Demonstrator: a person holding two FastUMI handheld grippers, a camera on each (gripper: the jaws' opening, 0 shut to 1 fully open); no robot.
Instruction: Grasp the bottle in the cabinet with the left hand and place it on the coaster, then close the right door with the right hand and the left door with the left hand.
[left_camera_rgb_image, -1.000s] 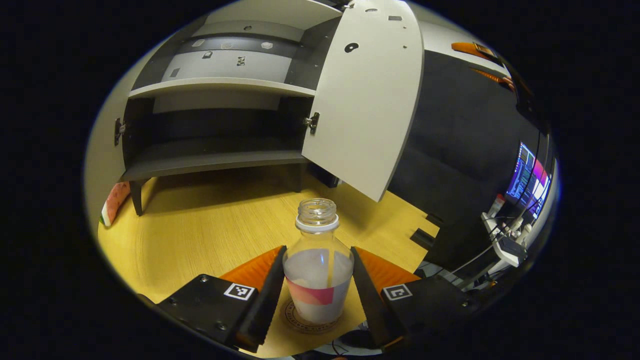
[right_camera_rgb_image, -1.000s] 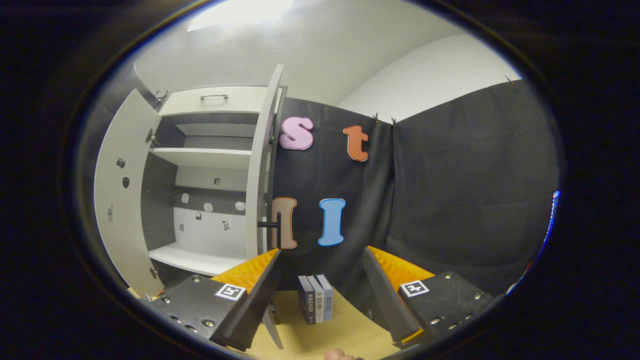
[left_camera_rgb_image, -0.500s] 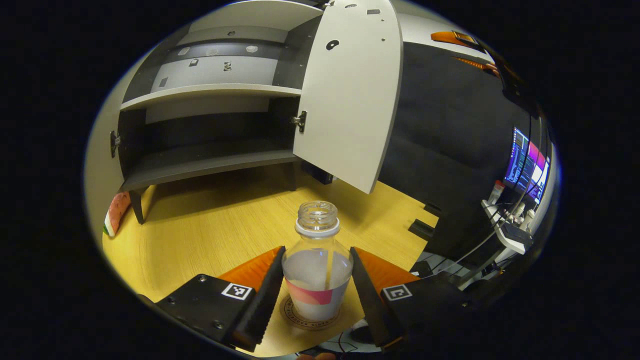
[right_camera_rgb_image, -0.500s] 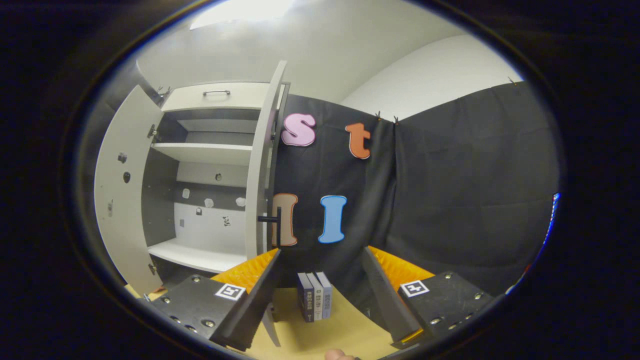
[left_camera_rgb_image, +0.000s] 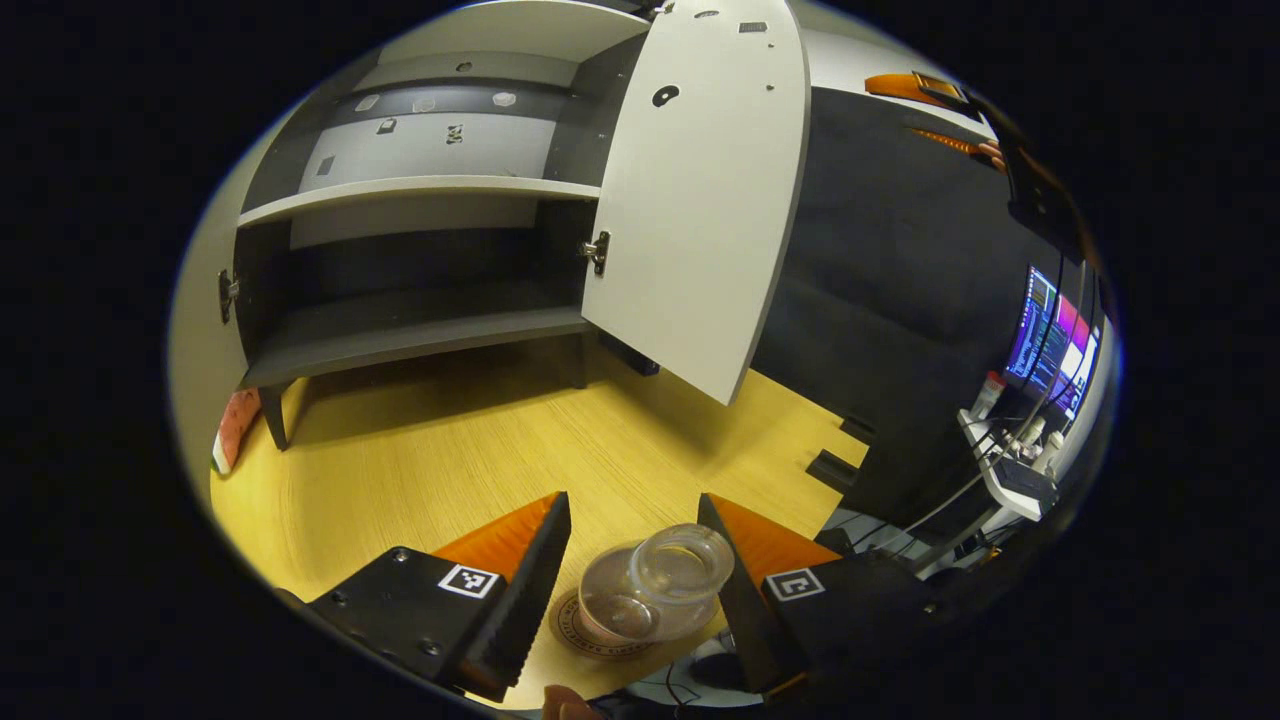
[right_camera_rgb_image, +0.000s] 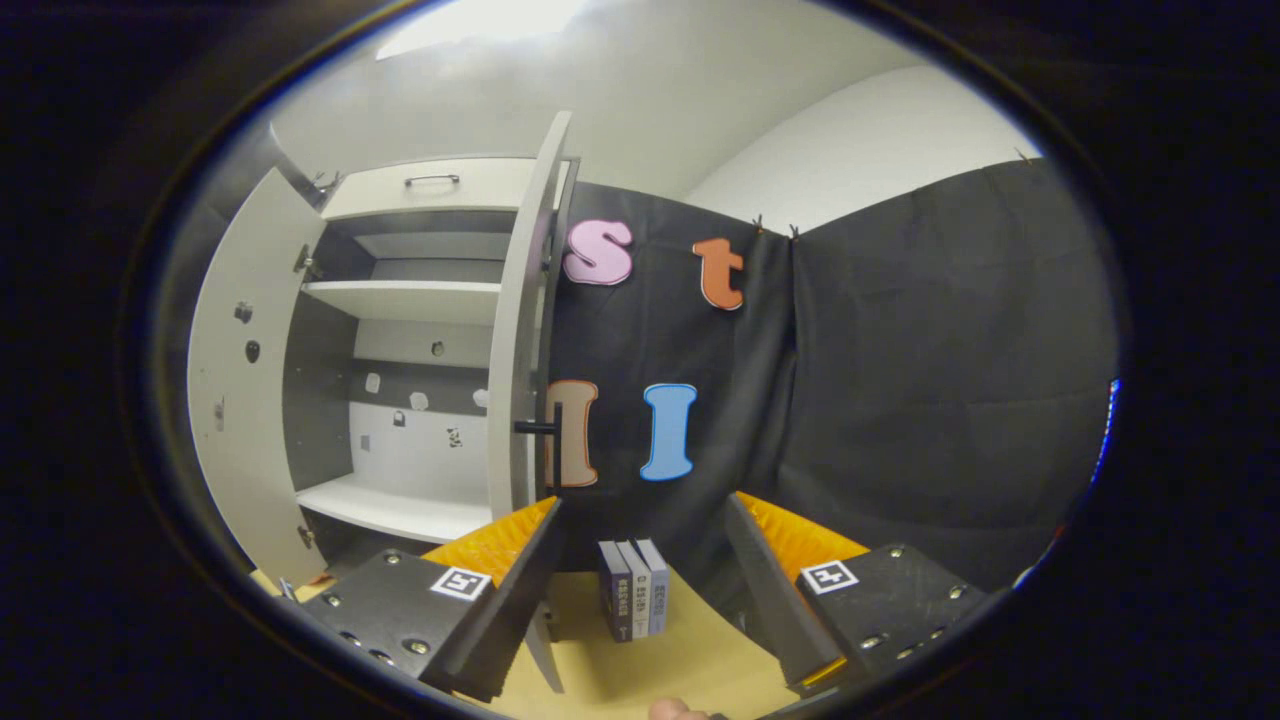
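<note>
In the left gripper view, the left tongs (left_camera_rgb_image: 630, 560) stand apart over a yellow wooden desk (left_camera_rgb_image: 440, 470), clamped on nothing. Between their two orange-backed fingers, low and close, one clear bottle (left_camera_rgb_image: 655, 590) with no cap is seen from above, its open mouth facing up. It stands on one round coaster (left_camera_rgb_image: 580, 630), whose rim carries printed writing too small to read. Neither finger touches the bottle. Each finger mount bears one square black-and-white marker.

Ahead of these tongs stands one cabinet (left_camera_rgb_image: 420, 260) with two shelves in sight. Its right door (left_camera_rgb_image: 700, 190) hangs open, ahead and to the right. Small stickers dot the cabinet's back panel, unreadable. Far right, a lit screen (left_camera_rgb_image: 1050, 340) glows.

In the right gripper view, the right tongs (right_camera_rgb_image: 640, 590) also stand apart, clamped on nothing. Between their fingers, farther off on the desk, three books (right_camera_rgb_image: 633, 588) stand upright, touching; their spine labels cannot be read. Ahead and to the left, the cabinet is open, its left door (right_camera_rgb_image: 245, 380) swung wide and the right door seen edge-on with one dark handle (right_camera_rgb_image: 535, 427) sticking out.
</note>
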